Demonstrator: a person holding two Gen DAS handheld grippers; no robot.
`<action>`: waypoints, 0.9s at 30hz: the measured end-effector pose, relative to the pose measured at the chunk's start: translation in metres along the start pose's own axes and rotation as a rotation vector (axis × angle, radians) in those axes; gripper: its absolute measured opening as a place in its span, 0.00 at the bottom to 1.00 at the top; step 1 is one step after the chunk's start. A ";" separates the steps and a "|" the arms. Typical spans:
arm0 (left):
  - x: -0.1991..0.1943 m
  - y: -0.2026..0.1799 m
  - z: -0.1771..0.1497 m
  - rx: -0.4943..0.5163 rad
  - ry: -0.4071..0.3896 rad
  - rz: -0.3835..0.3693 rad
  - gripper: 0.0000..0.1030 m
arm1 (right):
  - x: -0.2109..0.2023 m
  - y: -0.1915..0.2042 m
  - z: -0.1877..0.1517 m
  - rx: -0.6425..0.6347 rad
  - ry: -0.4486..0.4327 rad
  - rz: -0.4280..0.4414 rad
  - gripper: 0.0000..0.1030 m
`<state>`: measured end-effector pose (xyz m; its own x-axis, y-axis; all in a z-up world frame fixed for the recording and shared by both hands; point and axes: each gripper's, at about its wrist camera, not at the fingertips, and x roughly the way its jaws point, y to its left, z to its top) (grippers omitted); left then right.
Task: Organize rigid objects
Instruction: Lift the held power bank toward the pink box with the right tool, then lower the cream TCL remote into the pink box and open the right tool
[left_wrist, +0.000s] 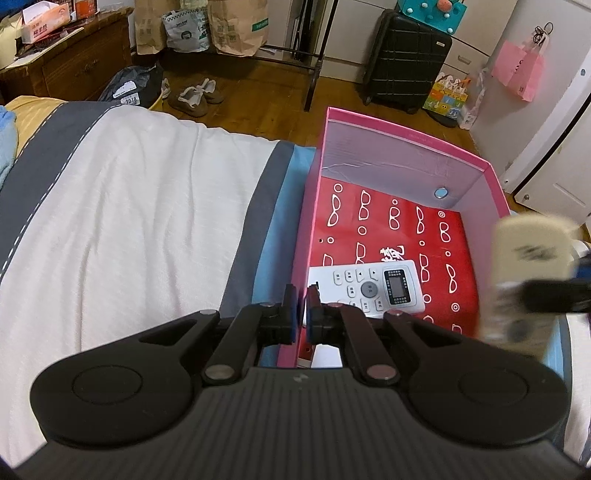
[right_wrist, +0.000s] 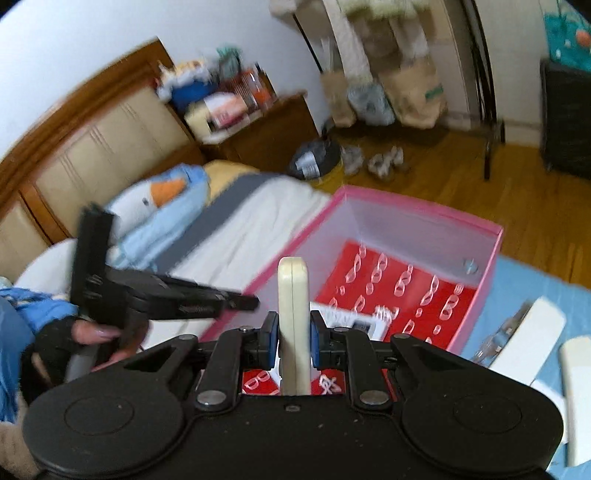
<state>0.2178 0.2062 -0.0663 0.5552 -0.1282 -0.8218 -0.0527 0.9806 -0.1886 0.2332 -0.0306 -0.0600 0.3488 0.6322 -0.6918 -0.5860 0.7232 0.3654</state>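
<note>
Left wrist view: the left claw (left_wrist: 302, 301) is pressed together on the near-left wall of the pink box (left_wrist: 491, 192) on the bed (left_wrist: 129, 206); a white remote (left_wrist: 365, 286) lies inside just ahead. A blurred cream remote (left_wrist: 528, 266) shows at right.

Right wrist view: the right claw (right_wrist: 293, 341) pinches that cream remote (right_wrist: 293, 295) upright above the box, tilted down; a gloved hand (right_wrist: 74, 339) holds the left claw's handle, blurred.

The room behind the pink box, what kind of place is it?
Most likely a bedroom in a home: a made bed with a padded headboard, a wooden nightstand piled with things, and a suitcase on the wood floor.
</note>
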 end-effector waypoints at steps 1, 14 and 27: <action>0.000 0.000 0.000 0.001 -0.001 0.001 0.03 | 0.010 -0.003 -0.001 0.022 0.029 -0.013 0.19; -0.002 0.000 -0.001 -0.012 -0.001 -0.008 0.04 | 0.074 -0.021 0.004 0.218 0.220 -0.138 0.20; -0.002 0.004 0.001 -0.029 -0.001 -0.023 0.04 | 0.081 -0.036 -0.021 0.535 0.128 -0.056 0.20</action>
<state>0.2174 0.2102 -0.0654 0.5573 -0.1503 -0.8166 -0.0644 0.9727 -0.2230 0.2673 -0.0115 -0.1429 0.2575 0.5736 -0.7776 -0.1037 0.8165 0.5680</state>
